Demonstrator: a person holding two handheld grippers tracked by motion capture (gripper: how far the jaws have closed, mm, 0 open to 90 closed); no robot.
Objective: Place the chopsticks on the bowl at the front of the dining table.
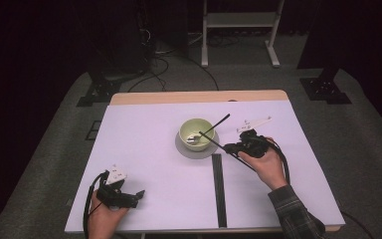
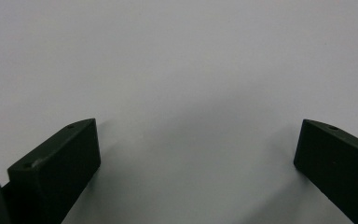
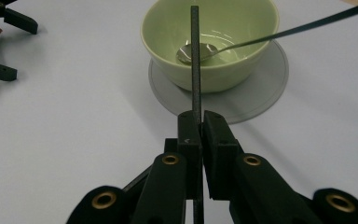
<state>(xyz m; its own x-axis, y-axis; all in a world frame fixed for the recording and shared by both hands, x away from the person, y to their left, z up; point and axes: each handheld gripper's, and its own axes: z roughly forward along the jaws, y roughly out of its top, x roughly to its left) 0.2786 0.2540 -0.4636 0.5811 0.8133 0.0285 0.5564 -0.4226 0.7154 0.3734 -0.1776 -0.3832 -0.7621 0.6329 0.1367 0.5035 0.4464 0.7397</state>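
Observation:
A pale green bowl stands on a grey saucer mid-table. Inside it lies a metal spoon, its dark handle rising over the rim to the right. My right gripper is shut on a thin black stick. The stick's far end reaches over the bowl's rim, above the spoon. My left gripper rests near the front left of the table, open with nothing between its fingers. It also appears far off as the left gripper in the right gripper view.
A long black strip lies on the white table cover, running from just below the saucer to the front edge. The table's wooden far edge borders grey carpet, where a white frame and cables stand.

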